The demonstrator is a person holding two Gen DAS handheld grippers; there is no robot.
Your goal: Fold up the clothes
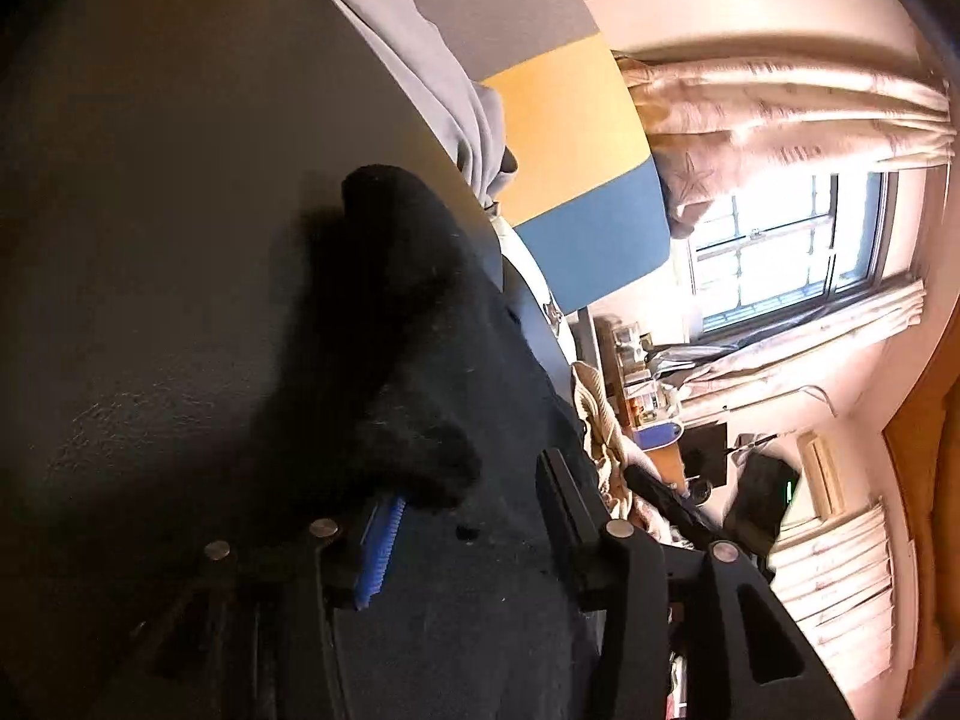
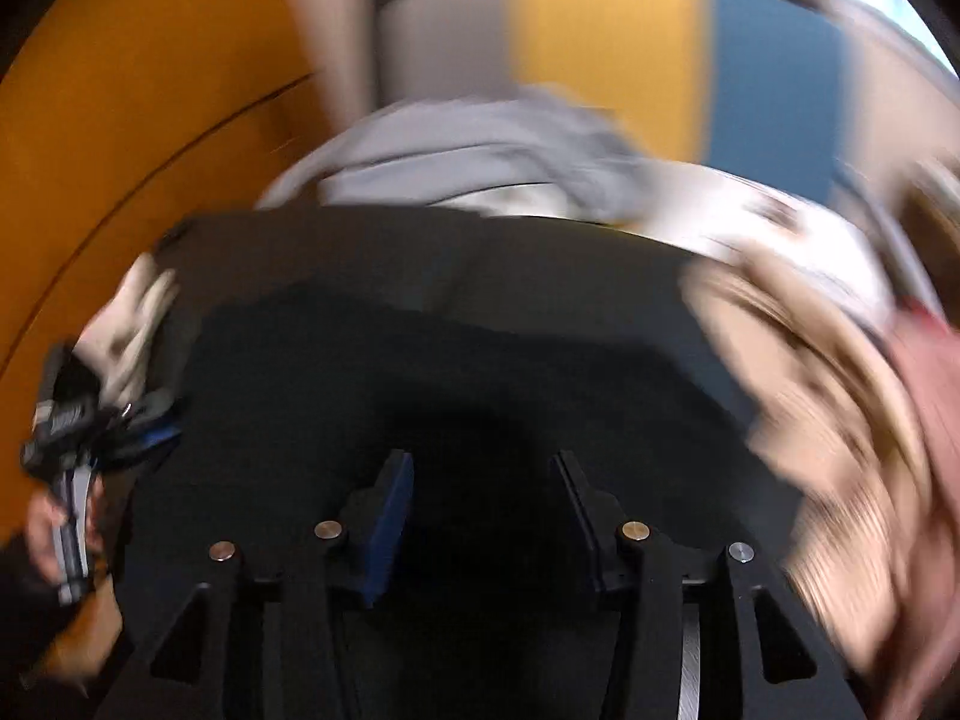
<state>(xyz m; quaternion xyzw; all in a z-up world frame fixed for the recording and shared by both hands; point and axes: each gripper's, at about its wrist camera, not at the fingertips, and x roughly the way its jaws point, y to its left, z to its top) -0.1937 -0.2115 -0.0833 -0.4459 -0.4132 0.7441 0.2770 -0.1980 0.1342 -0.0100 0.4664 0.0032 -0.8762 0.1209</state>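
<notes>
Left hand-held gripper (image 1: 474, 516): we see its jaws spread wide, black cloth bunched over the blue pad (image 1: 379, 552).
Right hand-held gripper (image 2: 483, 516): we see jaws wide, nothing between them; view blurred.
Black garment (image 2: 420, 360): spread on the dark tabletop (image 1: 150, 210).
Grey garment (image 2: 468, 150): at the tabletop's far edge.
Beige clothes (image 2: 828, 420): right of the black garment.

Right hand-held gripper (image 2: 483, 516) hangs parted above a black garment (image 2: 456, 360), picture blurred.

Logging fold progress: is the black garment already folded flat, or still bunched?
Still bunched. The black garment rises in a rumpled hump on the dark table, over the open left gripper.
</notes>
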